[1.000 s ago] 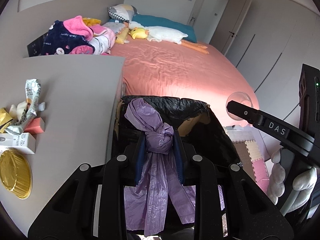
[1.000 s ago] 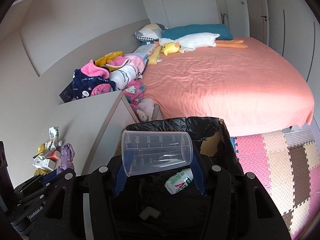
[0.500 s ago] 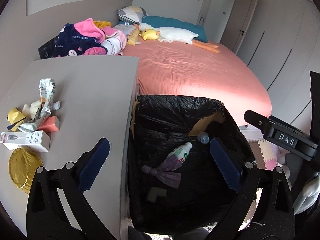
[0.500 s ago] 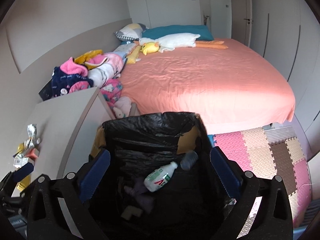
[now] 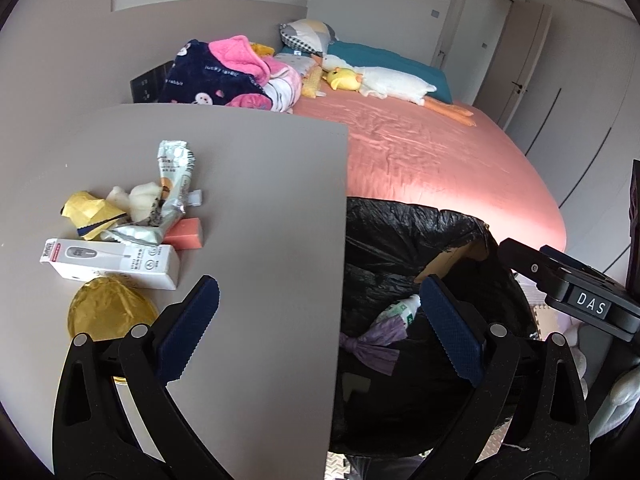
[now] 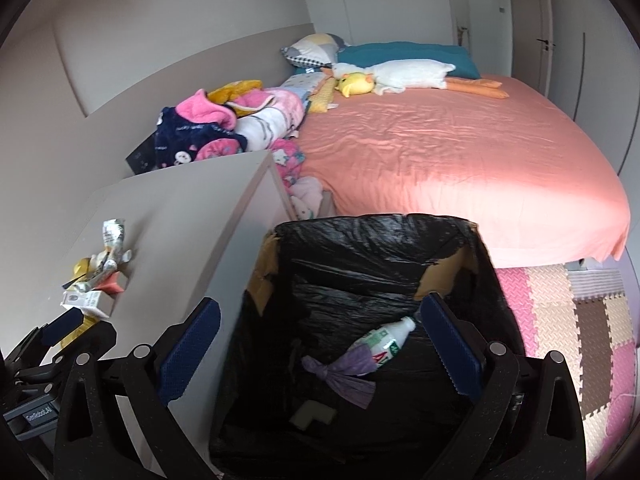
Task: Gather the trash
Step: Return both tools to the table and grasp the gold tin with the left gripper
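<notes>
Bedroom with a pink bed [image 6: 460,160] across the upper right of both views, grey table [image 5: 256,200] at left, black-lined bin [image 6: 360,264] at lower centre. Left gripper [image 5: 320,328] spread wide and empty, straddling the table edge; a second ago pinching a knotted purple bag [image 5: 372,348], now lying inside the bin. Right gripper [image 6: 320,344] likewise spread wide and empty over the bin; clear cup held a second ago now gone from its jaws and not to be made out among the contents. White bottle [image 6: 380,344] resting in the bin, touching the purple bag. Both drops done, then. Remaining trash heaped at the left of the table: foil wrapper [image 5: 172,200], white box [image 5: 112,260], pink block [image 5: 186,234], gold disc [image 5: 108,312]. Likely next: a reach toward that heap.
</notes>
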The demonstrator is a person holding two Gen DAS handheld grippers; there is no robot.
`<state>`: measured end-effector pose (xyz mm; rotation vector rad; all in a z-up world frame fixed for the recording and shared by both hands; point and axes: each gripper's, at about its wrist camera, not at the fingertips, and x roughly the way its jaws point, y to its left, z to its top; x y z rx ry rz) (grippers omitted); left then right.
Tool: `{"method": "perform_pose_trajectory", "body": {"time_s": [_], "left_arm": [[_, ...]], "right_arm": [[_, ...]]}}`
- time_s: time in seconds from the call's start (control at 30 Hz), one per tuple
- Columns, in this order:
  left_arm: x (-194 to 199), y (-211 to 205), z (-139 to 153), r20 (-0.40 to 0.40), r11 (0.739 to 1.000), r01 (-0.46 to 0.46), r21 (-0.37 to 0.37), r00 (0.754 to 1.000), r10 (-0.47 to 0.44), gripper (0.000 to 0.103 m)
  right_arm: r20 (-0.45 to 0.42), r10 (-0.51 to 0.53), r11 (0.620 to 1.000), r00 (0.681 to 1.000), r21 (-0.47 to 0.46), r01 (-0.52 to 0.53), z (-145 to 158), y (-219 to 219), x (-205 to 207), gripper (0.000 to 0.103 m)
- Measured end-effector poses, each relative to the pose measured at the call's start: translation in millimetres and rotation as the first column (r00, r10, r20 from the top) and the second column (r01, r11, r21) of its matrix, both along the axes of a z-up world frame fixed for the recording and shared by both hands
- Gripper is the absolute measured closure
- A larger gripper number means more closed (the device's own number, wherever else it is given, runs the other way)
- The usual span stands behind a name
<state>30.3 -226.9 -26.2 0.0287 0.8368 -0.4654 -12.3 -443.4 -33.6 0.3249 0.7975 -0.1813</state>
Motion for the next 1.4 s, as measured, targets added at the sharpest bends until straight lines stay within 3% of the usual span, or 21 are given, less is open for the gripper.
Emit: {"method": "perform_pose_trajectory", "body": {"time_s": [0.33,0.83,1.27,1.33,1.4], "left_arm": [[0.9,51.6,-3.5,0.010,0.994,-0.105,0.020,0.994,0.104,0.006],[14.1,112.4,-19.4,-0.018,0.970,-0.237,0.052,0.971,0.238,0.006],[23.6,125.4,-37.2,-0.034,0.962,-0.253,0.103,0.966,0.258,0.007],[26.6,125.9,-40.4,-0.038,0.962,-0.251,0.112,0.966,0.256,0.012],[28.4,126.8,-44.7,-0.057,0.966,-0.238,0.106,0.968,0.245,0.027]], "right_arm": [[0.047,0.134,0.991,0.990,0.021,-0.135,1.0,51.8,18.3,0.003],[0.040,0.232,0.972,0.972,0.038,-0.234,-2.7,102.7,48.4,0.003],[0.029,0.327,0.944,0.945,0.032,-0.328,-5.5,144.0,73.1,0.003],[0.026,0.336,0.941,0.941,0.032,-0.337,-6.2,148.2,75.9,0.003],[0.024,0.346,0.938,0.938,0.031,-0.347,-6.8,153.0,78.4,0.003]]}}
